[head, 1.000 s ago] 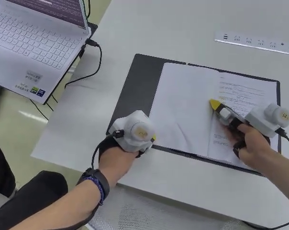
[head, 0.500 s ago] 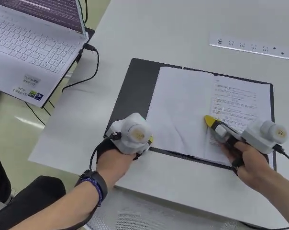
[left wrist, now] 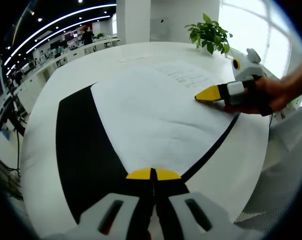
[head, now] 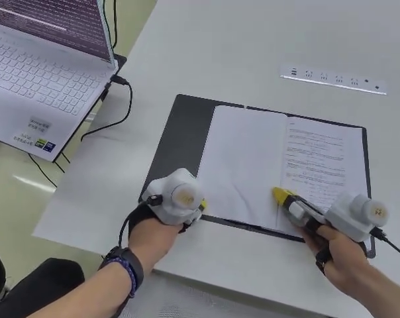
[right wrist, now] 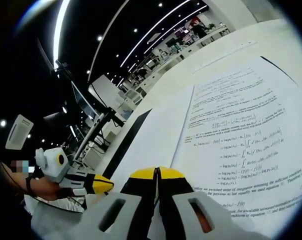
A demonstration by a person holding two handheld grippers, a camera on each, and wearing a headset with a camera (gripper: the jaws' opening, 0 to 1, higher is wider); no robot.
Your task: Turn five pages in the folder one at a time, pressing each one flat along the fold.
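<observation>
right gripper [right wrist: 157, 173]: the two yellow-tipped jaws are found clenched together, with nothing caught between them. the tips are set on the fold [head: 283, 159] of the open folder [head: 183, 132], near its lower edge. the blank page [head: 243, 159] lies to the left of them and the printed page [head: 322, 162] to the right. the gripper is held from below by the right hand [head: 336, 255], at the folder's lower right corner.

left gripper [left wrist: 153, 174]: the jaws are likewise closed tip to tip, and no paper is seen between them. the tips are placed at the lower left corner of the blank page, where the white sheet meets the bare black cover (whether they touch the surface cannot be told). the gripper is gripped by the left hand [head: 150, 232], which reaches in over the near edge of the table [head: 220, 40].

the two grippers are well apart, with the width of the blank page between them. each is caught in the other's view.

the folder is laid open and flat on the white table. its left cover is exposed beside the blank page, and both pages lie down against it.

surroundings: an open laptop [head: 34, 73] is noted to the left, well apart from the folder, with a black cable [head: 117, 109] plugged at its side. a white socket strip [head: 332, 79] is noted beyond the folder. a potted plant [left wrist: 208, 32] is seen at the far end in the left gripper view.
</observation>
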